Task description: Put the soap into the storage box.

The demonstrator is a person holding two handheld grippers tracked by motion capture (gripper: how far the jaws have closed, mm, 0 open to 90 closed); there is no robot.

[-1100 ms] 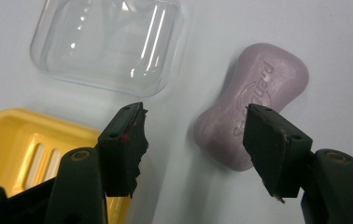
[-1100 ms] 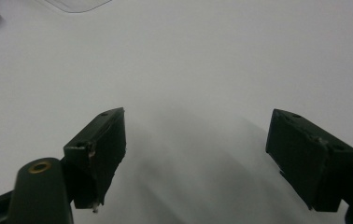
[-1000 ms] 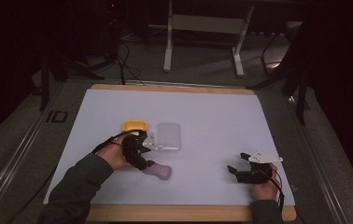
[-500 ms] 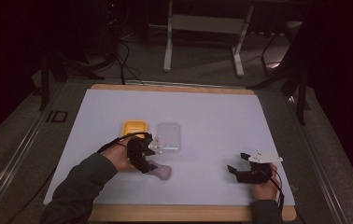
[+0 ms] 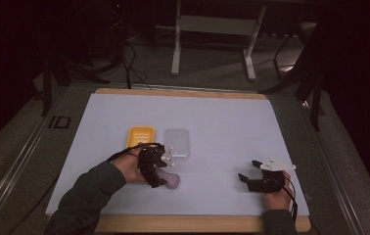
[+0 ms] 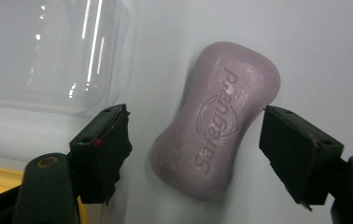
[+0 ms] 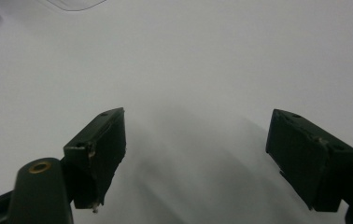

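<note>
A purple bar of soap point(image 6: 216, 121), stamped Safeguard, lies flat on the white mat point(image 5: 222, 122). My left gripper point(image 6: 198, 119) hangs over it with a jaw on each side. Its jaws have just been opening, and the pads stand clear of the bar. In the high view the left gripper point(image 5: 166, 177) is at the front left, the soap point(image 5: 174, 182) by its tips. My right gripper point(image 5: 247, 171) rests at the front right, and its jaws point(image 7: 195, 130) are open over bare mat.
A yellow soap dish point(image 5: 140, 136) and a clear plastic lid point(image 5: 177, 143) sit side by side just beyond the left hand. The lid point(image 6: 48, 56) lies close above the left jaw. The table's wooden front edge point(image 5: 197, 223) runs under both forearms.
The left hand has shifted slightly over the soap. The soap, the dish, the lid and the right gripper stay where they were.
</note>
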